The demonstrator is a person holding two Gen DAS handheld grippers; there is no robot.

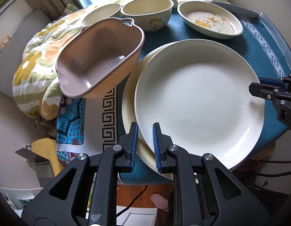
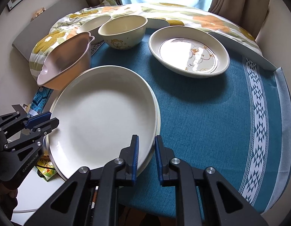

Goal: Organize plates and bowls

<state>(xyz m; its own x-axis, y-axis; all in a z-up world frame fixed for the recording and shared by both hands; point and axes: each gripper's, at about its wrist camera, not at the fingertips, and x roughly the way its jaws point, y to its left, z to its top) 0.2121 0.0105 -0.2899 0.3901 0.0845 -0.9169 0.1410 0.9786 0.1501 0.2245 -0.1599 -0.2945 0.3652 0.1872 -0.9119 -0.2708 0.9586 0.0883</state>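
A large white plate (image 1: pixel 198 101) lies on top of a cream plate (image 1: pixel 129 101) on the teal cloth. My left gripper (image 1: pixel 145 143) straddles the near rim of the white plate, jaws a little apart. My right gripper (image 2: pixel 147 154) straddles the stacked plates' (image 2: pixel 102 113) right rim, jaws also a little apart. A tan bowl (image 1: pixel 100 56) with handles leans tilted at the left. A cream bowl with a bear print (image 1: pixel 147 13), another cream bowl (image 1: pixel 101 14) and an oval duck dish (image 1: pixel 210 20) stand at the back.
A flowered quilt (image 1: pixel 41 56) bunches along the back and left of the table. The teal cloth (image 2: pixel 211 113) has a white patterned border at the right. The table edge lies near both grippers. Clutter sits on the floor at the left.
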